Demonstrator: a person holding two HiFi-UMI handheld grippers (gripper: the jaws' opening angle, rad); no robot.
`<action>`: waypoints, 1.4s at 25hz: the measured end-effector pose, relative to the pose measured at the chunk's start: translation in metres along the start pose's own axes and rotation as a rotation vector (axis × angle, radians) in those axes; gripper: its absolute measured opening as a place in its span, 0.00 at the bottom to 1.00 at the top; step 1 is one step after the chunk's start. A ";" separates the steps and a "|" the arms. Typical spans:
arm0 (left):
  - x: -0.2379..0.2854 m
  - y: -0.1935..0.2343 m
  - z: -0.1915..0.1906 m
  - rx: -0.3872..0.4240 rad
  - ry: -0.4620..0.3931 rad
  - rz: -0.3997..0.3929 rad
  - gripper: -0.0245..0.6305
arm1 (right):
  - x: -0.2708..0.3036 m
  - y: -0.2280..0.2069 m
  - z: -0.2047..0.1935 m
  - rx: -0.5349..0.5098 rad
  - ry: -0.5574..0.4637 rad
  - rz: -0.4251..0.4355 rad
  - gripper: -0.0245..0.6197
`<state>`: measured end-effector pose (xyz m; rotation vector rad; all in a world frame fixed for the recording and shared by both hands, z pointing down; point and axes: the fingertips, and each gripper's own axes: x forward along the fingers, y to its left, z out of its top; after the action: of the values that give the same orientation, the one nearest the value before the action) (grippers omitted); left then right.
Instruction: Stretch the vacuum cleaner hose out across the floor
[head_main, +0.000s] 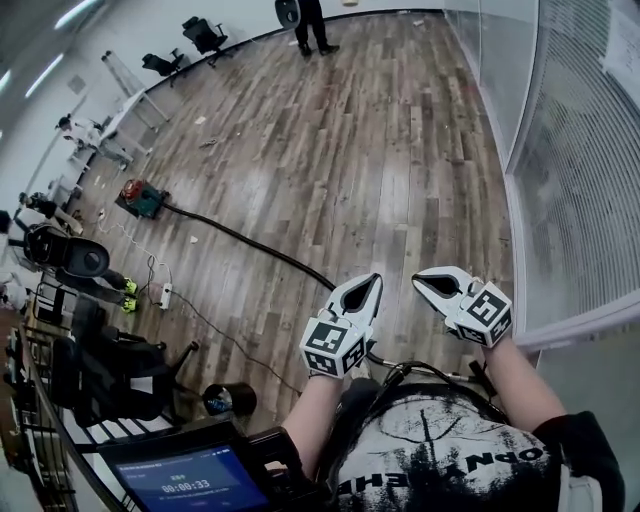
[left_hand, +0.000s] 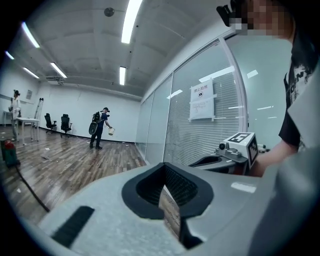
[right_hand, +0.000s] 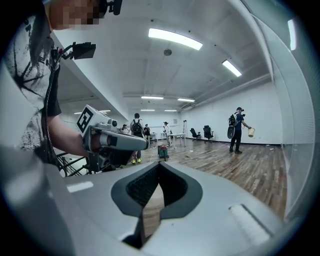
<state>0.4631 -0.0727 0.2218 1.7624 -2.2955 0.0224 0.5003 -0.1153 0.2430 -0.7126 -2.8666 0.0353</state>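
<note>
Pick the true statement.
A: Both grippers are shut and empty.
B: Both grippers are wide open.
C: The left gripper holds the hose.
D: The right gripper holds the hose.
A: the left gripper and right gripper have their jaws together with nothing between them, and the hose lies on the floor.

On the wood-plank floor (head_main: 380, 150) a vacuum cleaner (head_main: 141, 197) is set, its black hose (head_main: 250, 243) is laid out, and a power strip (head_main: 165, 295) is placed nearby.

A large open office room: wood-plank floor (head_main: 350, 150), glass wall (head_main: 575, 170) with blinds (left_hand: 187, 140) at right, office chairs (head_main: 205, 35) and tables (head_main: 125, 120) upper left, strip lights (left_hand: 131, 20) overhead.
</note>
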 end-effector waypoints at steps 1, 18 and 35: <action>0.002 -0.005 -0.003 0.004 0.003 0.007 0.04 | -0.006 -0.002 -0.002 0.013 -0.008 0.004 0.05; -0.006 0.008 -0.011 -0.062 -0.013 0.005 0.04 | 0.011 0.016 0.002 -0.033 0.027 0.039 0.05; -0.031 -0.006 -0.022 -0.098 -0.013 0.045 0.04 | 0.010 0.035 0.003 -0.056 0.033 0.076 0.05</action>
<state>0.4797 -0.0415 0.2357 1.6672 -2.3040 -0.0929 0.5076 -0.0795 0.2395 -0.8252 -2.8181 -0.0464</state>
